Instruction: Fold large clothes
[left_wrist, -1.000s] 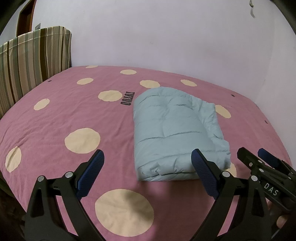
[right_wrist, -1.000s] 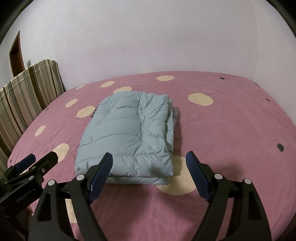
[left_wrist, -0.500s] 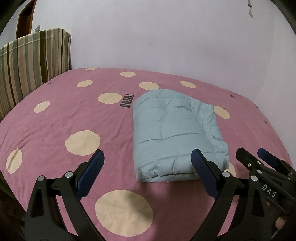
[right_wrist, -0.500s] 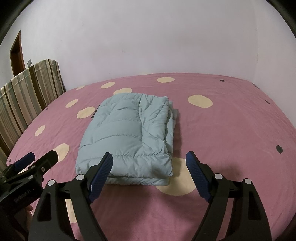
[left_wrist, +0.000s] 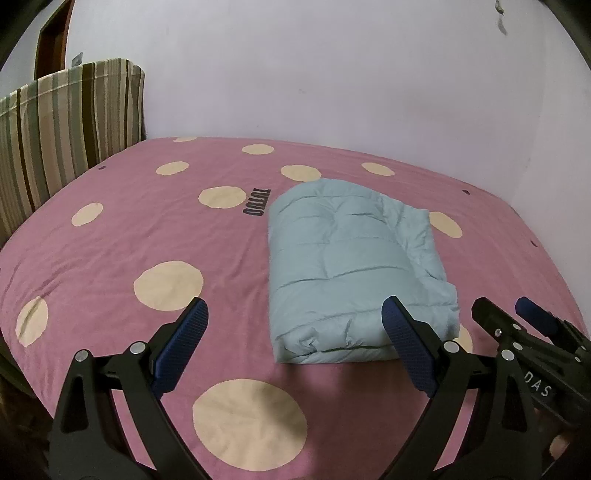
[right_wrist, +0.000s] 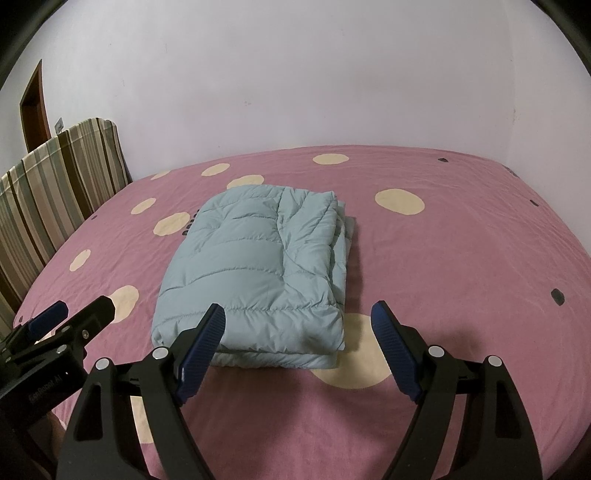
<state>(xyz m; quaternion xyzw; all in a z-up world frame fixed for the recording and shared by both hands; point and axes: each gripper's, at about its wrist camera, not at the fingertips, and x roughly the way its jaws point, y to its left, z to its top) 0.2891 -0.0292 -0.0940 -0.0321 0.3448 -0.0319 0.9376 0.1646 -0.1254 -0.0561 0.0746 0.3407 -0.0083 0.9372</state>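
**Folded puffer jacket lies on the bed, both tools held apart and empty**

The left tool (left_wrist: 293, 325) hangs above the near part of the bed (left_wrist: 110, 258), its two blue-padded fingers (left_wrist: 181, 341) spread wide with nothing between them. Ahead of it and a little to its right lies the light blue quilted jacket (left_wrist: 351, 266), folded into a thick rectangular bundle. The jacket's near edge sits just beyond the tool's right finger, which overlaps it in the left wrist view without clearly touching it.

The right tool (right_wrist: 299, 332) is likewise spread wide and grips nothing. The jacket (right_wrist: 258, 266) lies straight ahead of it and slightly to its left, with the near folded edge just past the tool's left finger (right_wrist: 203, 347). The stacked layers of the fold show along the jacket's right side.

Each tool appears in the other's view: the right tool (left_wrist: 532, 332) at the right edge of the left wrist view, the left tool (right_wrist: 62, 325) at the left edge of the right wrist view, so they stand side by side near the bed's front edge.

The bed carries a pink sheet with large cream dots, and dark printed lettering (left_wrist: 256, 202) shows just beyond the jacket's left side. A striped headboard cover (left_wrist: 62, 133) rises far to the left of both tools, against a plain pale wall (right_wrist: 295, 74).
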